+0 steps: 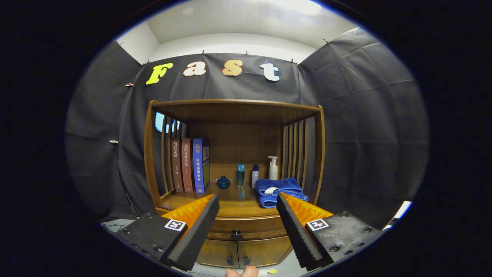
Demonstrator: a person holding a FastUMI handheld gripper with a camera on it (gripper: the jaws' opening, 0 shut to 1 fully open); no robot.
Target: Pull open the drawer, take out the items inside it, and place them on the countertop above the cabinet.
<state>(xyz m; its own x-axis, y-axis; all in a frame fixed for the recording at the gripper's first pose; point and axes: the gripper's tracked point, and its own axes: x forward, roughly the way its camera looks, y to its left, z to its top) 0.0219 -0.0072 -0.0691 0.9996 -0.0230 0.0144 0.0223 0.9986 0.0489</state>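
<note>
Drawer (246,227) is shut, front flush with the cabinet, sitting just under the countertop (230,206) and above the two lower doors (240,252). Its small dark knob (236,234) sits centred on the front, between the fingers and a bit beyond their tips.

Gripper (248,204) is spread wide, holding nothing, aimed square at the cabinet but well short of it.

Step in hand, as I read it: close in on the knob. Suggest dropping the tips a little, since they point at countertop level and the knob is lower. Keep the knob centred in the gap, close both fingers behind its head, then pull straight back along the drawer's travel. An angled pull would likely bind it. Knob is small and rounded, so a shallow pinch could slip off.

Materials: cabinet is warm-brown varnished wood, smooth with a slight sheen, slatted side panels. Finger faces are ribbed, which should help the bite.

Countertop already carries three upright books (190,165), a small blue lidded cup (223,182), a slim teal bottle (240,175), a small white bottle (255,176), a pump bottle (273,167) and a folded blue towel (280,191), soft and plush. Free space is front centre. Drawer contents can't be seen.
</note>
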